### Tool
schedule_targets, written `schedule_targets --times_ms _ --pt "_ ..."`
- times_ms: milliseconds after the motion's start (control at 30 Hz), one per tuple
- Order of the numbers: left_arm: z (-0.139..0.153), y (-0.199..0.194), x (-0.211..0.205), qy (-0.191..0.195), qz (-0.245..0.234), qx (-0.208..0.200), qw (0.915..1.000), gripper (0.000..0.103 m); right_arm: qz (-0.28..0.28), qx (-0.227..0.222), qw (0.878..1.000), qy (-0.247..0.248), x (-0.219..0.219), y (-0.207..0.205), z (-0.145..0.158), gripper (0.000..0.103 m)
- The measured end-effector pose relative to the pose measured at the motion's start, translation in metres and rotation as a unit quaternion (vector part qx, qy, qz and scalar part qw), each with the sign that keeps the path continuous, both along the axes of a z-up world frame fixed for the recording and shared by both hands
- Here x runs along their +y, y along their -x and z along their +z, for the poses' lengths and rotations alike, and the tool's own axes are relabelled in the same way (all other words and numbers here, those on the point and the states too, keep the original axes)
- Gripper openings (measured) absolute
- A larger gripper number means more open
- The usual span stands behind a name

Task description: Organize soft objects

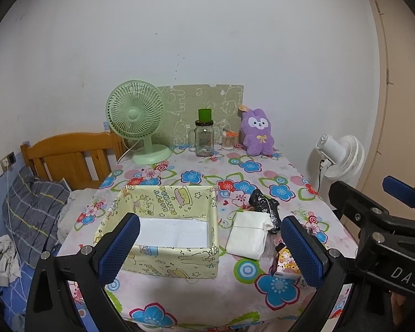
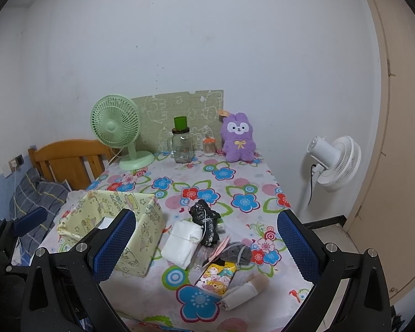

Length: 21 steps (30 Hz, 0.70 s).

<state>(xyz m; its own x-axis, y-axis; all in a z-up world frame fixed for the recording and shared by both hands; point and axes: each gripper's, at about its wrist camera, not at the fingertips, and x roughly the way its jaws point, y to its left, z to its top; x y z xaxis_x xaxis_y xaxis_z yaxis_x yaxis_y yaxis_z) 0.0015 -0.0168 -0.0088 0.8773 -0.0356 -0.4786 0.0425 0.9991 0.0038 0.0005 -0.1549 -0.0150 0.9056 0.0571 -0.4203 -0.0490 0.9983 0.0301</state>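
Hovering low over the near table edge, both grippers, left (image 1: 209, 244) and right (image 2: 207, 244), hang spread wide and empty, probably lining up a first grab. Soft stuff sits bunched just ahead: a sock roll (image 2: 242, 294), cartoon pack (image 2: 217, 278), white pack (image 2: 181, 244), black bag (image 2: 204, 220). The box (image 1: 168, 221) sits beside them, open-topped and ready. The plush (image 1: 257, 132) stays far back.

We count one yellow fabric bin (image 1: 163, 221), one white folded cloth (image 2: 182, 246), one black bundle (image 2: 204, 222), one grey pouch (image 2: 236, 253), one cartoon packet (image 2: 217, 276), one rolled bandage (image 2: 242, 293), two fans, one jar (image 1: 204, 141), one purple plush (image 1: 257, 132).
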Motion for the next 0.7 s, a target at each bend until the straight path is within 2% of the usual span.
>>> schedule_targets --times_ms 267,700 --pt "-0.003 -0.006 -0.001 0.001 0.002 0.010 0.9999 0.102 0.000 0.006 1.000 -0.003 -0.003 -0.004 -0.001 0.103" --pt "-0.017 -0.019 -0.021 0.012 -0.002 0.022 0.9997 0.102 -0.008 0.012 1.000 -0.001 -0.018 -0.018 -0.018 0.103"
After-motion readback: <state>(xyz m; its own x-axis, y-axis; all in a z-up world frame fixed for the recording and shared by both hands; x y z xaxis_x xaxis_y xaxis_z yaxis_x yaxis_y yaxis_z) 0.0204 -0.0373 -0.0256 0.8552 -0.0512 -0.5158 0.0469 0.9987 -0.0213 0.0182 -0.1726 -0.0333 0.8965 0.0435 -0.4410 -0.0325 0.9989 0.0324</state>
